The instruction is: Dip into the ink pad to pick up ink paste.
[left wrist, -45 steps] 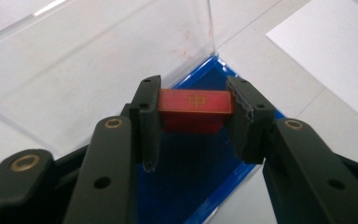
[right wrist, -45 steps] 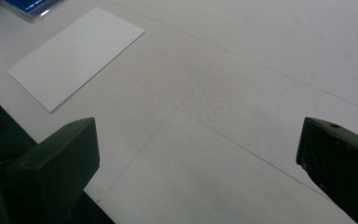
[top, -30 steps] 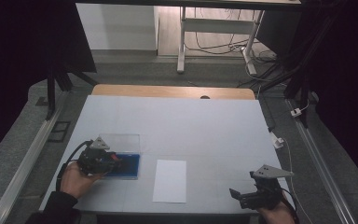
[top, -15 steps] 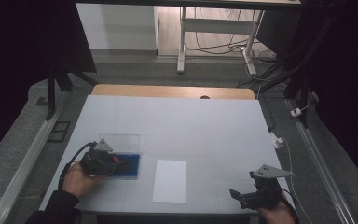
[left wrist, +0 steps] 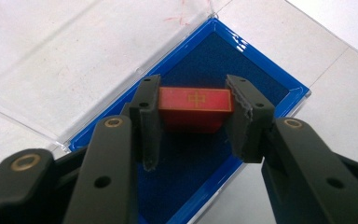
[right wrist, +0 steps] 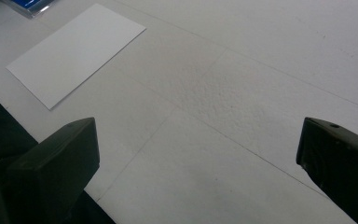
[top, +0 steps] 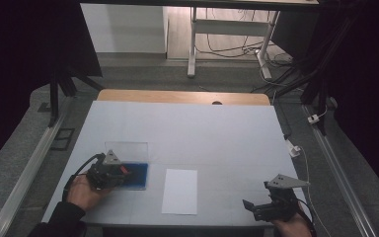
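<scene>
Two grippers unmoved since before, left gripper clamping red block over blue case, right gripper agape

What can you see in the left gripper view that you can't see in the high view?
Left gripper view: a gold mark on the red block, and the left gripper with its jaws shut on that block's ends. High view: the sheet of paper, the right gripper and the person's hands. Both: the blue-lined box with its clear lid open on the white table.
</scene>
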`<act>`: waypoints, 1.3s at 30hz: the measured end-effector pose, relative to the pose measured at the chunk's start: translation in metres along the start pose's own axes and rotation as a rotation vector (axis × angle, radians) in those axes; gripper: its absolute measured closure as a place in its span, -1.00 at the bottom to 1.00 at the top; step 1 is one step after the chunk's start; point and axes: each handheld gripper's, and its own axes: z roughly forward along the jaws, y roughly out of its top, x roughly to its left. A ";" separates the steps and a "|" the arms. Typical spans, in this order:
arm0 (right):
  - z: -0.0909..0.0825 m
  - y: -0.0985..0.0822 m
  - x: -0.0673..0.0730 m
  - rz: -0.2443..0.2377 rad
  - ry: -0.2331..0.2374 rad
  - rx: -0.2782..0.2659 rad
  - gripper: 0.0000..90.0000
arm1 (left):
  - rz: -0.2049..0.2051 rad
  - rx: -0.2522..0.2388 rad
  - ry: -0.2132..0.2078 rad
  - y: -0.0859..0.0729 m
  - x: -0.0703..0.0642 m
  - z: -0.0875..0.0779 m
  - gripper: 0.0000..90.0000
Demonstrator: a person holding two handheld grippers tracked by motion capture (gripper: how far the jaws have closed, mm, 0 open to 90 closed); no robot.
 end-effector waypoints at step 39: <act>0.001 0.001 0.000 -0.001 0.002 0.003 -1.00 | -0.115 0.027 -0.035 0.005 0.007 -0.002 0.30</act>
